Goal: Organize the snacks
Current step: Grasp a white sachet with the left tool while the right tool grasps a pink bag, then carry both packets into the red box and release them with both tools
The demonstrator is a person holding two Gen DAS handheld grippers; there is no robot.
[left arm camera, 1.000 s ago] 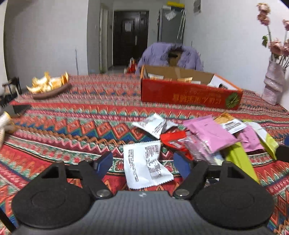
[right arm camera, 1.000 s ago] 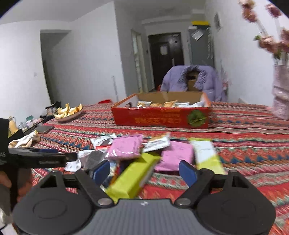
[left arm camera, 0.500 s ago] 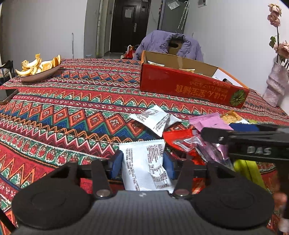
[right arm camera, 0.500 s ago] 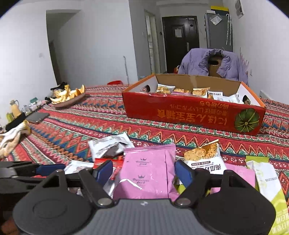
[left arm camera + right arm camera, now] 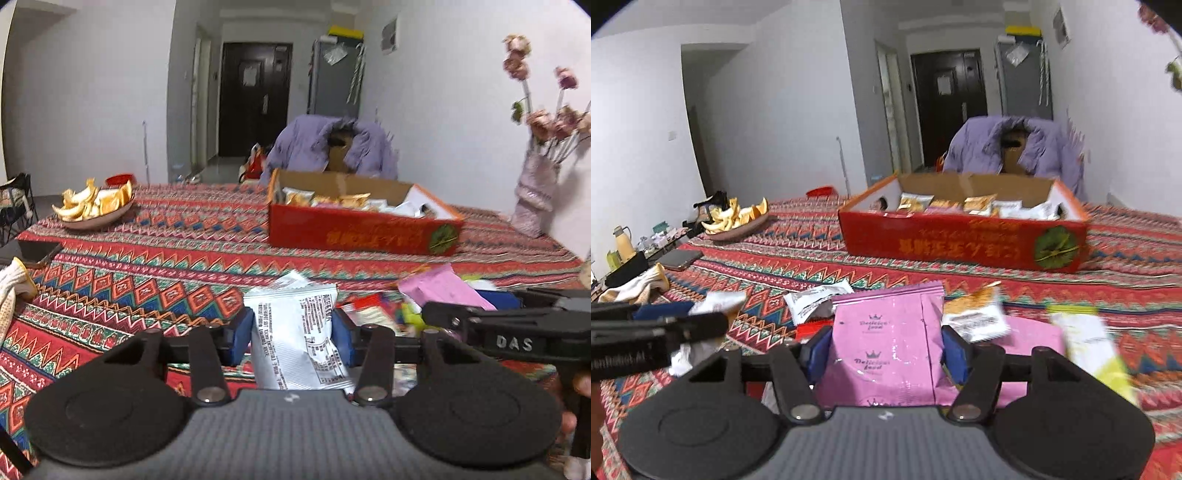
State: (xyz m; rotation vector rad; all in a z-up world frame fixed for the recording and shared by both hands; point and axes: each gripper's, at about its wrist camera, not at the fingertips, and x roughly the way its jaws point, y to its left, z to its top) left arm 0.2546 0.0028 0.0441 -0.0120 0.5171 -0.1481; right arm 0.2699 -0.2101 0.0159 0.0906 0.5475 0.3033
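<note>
Home living room: patterned tablecloth [image 5: 155, 266] ahead of tool, flower vase [image 5: 533, 206] far right, entrance door [image 5: 255, 99] beyond.

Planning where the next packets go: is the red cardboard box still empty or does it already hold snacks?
Already holding snacks. The red box is open-topped, and several packets lie inside along its far side. How full it is, cannot tell.
</note>
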